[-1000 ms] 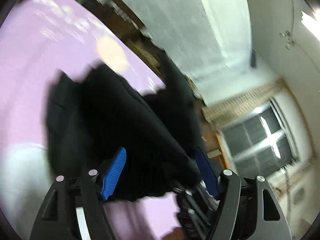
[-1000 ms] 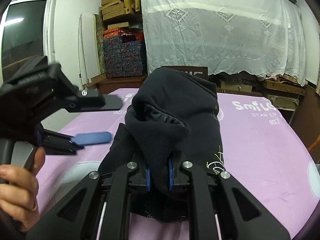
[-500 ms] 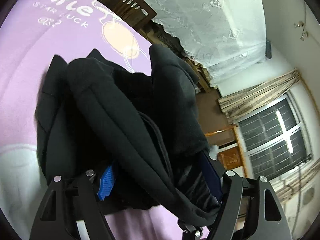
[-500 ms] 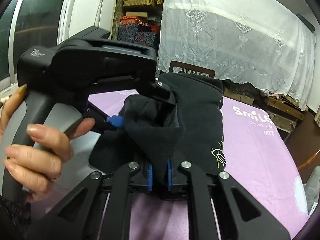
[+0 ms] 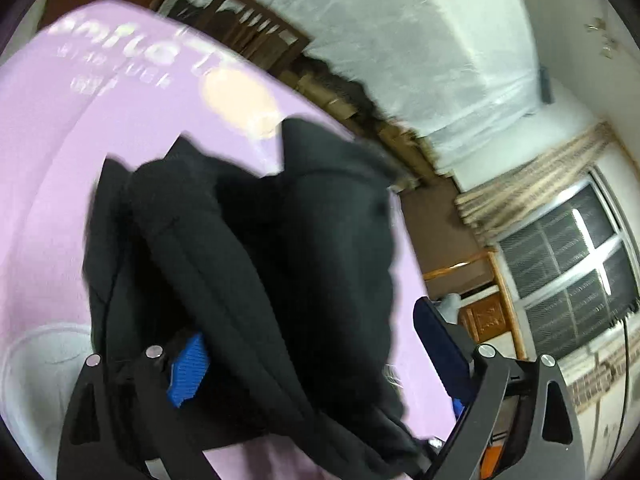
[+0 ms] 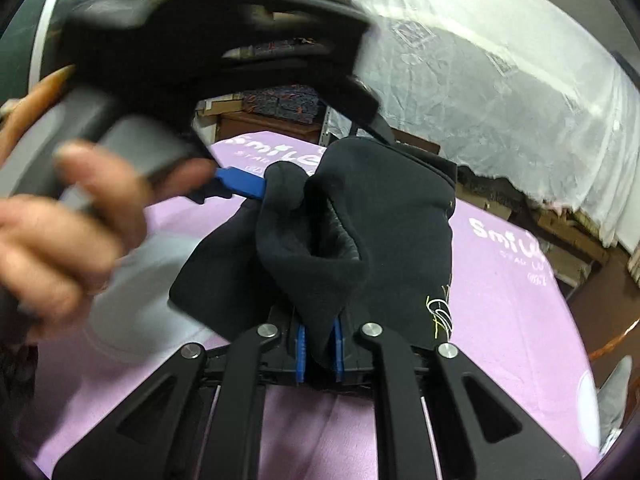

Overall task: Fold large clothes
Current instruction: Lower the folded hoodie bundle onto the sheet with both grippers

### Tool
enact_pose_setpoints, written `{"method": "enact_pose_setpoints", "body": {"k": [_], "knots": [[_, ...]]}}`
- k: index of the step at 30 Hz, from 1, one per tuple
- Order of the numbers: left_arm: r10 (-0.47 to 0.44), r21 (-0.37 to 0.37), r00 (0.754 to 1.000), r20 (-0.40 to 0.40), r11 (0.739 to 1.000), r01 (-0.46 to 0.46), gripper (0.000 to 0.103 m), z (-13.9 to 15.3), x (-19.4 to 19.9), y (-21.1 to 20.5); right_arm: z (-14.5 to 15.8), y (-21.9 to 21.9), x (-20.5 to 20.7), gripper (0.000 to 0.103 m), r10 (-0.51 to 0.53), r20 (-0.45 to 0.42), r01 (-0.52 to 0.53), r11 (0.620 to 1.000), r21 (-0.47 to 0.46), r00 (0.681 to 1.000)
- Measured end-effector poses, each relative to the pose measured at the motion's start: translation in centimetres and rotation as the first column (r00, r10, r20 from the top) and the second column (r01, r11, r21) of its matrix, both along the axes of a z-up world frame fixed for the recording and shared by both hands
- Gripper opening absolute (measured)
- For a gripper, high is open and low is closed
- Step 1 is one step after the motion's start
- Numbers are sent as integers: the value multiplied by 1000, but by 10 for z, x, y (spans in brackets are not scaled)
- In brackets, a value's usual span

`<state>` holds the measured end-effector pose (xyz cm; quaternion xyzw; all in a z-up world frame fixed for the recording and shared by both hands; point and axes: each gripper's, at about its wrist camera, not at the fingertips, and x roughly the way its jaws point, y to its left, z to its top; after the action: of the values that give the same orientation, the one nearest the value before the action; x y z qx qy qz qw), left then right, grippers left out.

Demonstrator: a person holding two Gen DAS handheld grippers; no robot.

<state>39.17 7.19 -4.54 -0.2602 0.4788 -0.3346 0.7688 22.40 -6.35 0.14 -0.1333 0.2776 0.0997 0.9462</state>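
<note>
A bunched black garment (image 6: 384,216) is held up over the purple table cover (image 6: 512,304). My right gripper (image 6: 319,350) is shut on a fold of it, blue pads pinching the cloth. In the left wrist view the garment (image 5: 280,264) fills the space between the wide-apart blue pads (image 5: 188,368) of my left gripper (image 5: 312,360), which is open around a thick fold. In the right wrist view the left gripper (image 6: 240,188) comes in from the upper left, held by a hand, its blue fingertip touching the garment.
A white lace cloth (image 6: 500,92) covers furniture behind the table. Stacked boxes (image 6: 280,100) stand at the back left. A wooden cabinet (image 5: 480,312) and a window (image 5: 572,264) lie beyond the table's far side.
The left gripper has moved in from the left over the garment, and its open fingers now straddle a thick fold. The right gripper has kept its hold and shifted slightly.
</note>
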Motion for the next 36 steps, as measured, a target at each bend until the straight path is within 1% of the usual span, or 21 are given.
{"method": "enact_pose_setpoints", "body": {"k": [1, 2, 3, 5, 6, 8, 11, 13, 15, 17, 19, 20, 22, 24, 26, 28, 29, 30, 32, 34, 36], "knots": [[4, -9, 1000, -20, 1000, -4, 87, -7, 2, 2, 0, 0, 0, 10, 6, -3, -6, 1000, 6, 1000], [5, -14, 1000, -30, 1000, -6, 69, -11, 5, 3, 0, -1, -1, 10, 9, -6, -9, 1000, 8, 1000], [7, -4, 1000, -23, 1000, -8, 47, -12, 8, 3, -1, -2, -2, 10, 12, -8, -12, 1000, 6, 1000], [-15, -4, 1000, 4, 1000, 15, 23, -7, 10, 1, -4, -1, -3, 10, 19, -15, -19, 1000, -4, 1000], [-20, 22, 999, 29, 1000, 19, 19, -1, 10, -3, -6, -1, -4, 10, 20, -17, -20, 1000, -6, 1000], [-32, 87, 995, 97, 996, 23, 17, 18, 7, -12, -4, -3, -4, 10, 18, -4, -18, 1000, -2, 1000], [-33, 136, 982, 185, 991, 8, 16, 51, 5, -16, 18, -8, 2, 9, 21, 13, -22, 998, 54, 1000], [-17, 187, 968, 250, 982, -31, 16, 72, 4, -8, 36, -2, 7, 9, 36, 31, -39, 996, 76, 999], [11, 239, 959, 284, 968, -82, 16, 77, 6, 8, 52, 10, 18, 9, 65, 20, -67, 991, 118, 998], [49, 274, 960, 275, 953, -127, 16, 63, 10, 29, 53, 22, 32, 9, 102, -25, -96, 979, 179, 994], [90, 279, 970, 225, 948, -152, 16, 38, 17, 50, 40, 36, 46, 9, 138, -92, -116, 970, 213, 986], [103, 285, 975, 199, 945, -158, 16, 27, 21, 56, 32, 43, 50, 9, 148, -121, -119, 969, 218, 982], [116, 323, 984, 137, 934, -155, 17, -5, 31, 66, 5, 60, 62, 9, 168, -206, -122, 968, 218, 964], [115, 329, 985, 128, 932, -152, 17, -23, 34, 70, -15, 72, 69, 8, 160, -264, -112, 976, 187, 951], [107, 333, 984, 142, 931, -149, 18, -24, 34, 70, -25, 78, 71, 8, 141, -280, -101, 983, 154, 950], [94, 368, 981, 171, 917, -152, 21, -23, 33, 63, -27, 75, 75, 8, 136, -294, -86, 981, 176, 946], [91, 390, 978, 187, 907, -159, 26, -24, 32, 60, -27, 74, 78, 8, 135, -307, -77, 978, 195, 942], [95, 393, 978, 187, 905, -163, 30, -26, 32, 62, -27, 72, 80, 7, 133, -313, -69, 976, 206, 940], [102, 378, 980, 173, 911, -162, 33, -27, 32, 66, -29, 74, 81, 7, 129, -306, -71, 979, 192, 943], [118, 358, 982, 150, 919, -165, 38, -30, 34, 72, -28, 75, 78, 8, 121, -303, -68, 981, 180, 945], [127, 343, 983, 136, 925, -166, 43, -30, 35, 74, -24, 73, 75, 11, 120, -307, -60, 978, 198, 944]]}}
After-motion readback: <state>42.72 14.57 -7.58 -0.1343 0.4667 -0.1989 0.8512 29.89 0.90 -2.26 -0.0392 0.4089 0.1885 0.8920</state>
